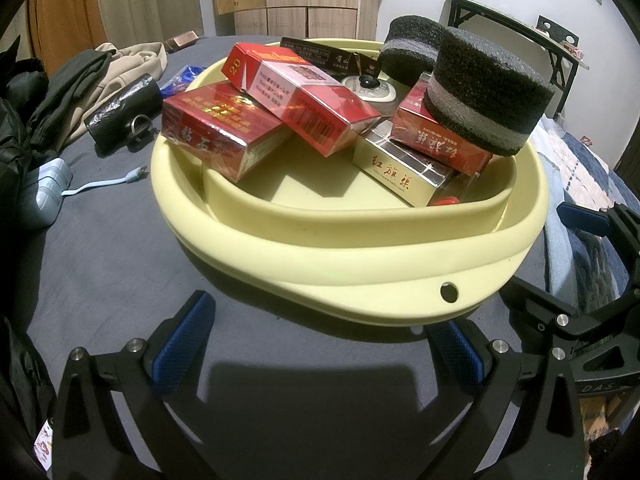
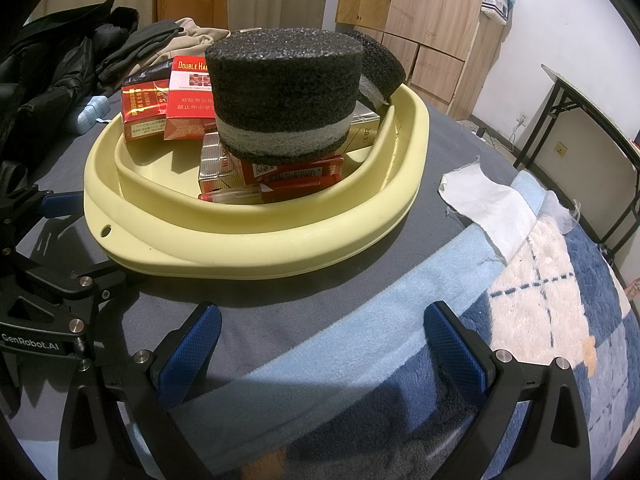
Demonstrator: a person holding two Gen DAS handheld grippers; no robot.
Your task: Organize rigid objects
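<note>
A pale yellow basin sits on a grey bed cover; it also shows in the right wrist view. It holds several red cigarette packs, a gold pack, a red lighter and two black foam cylinders, one on top of the packs. My left gripper is open and empty just in front of the basin. My right gripper is open and empty, a little back from the basin's right front rim.
Clothes, a black pouch and a pale blue charger with cable lie left of the basin. A white cloth lies on a blue checked blanket to the right. A folding table stands beyond.
</note>
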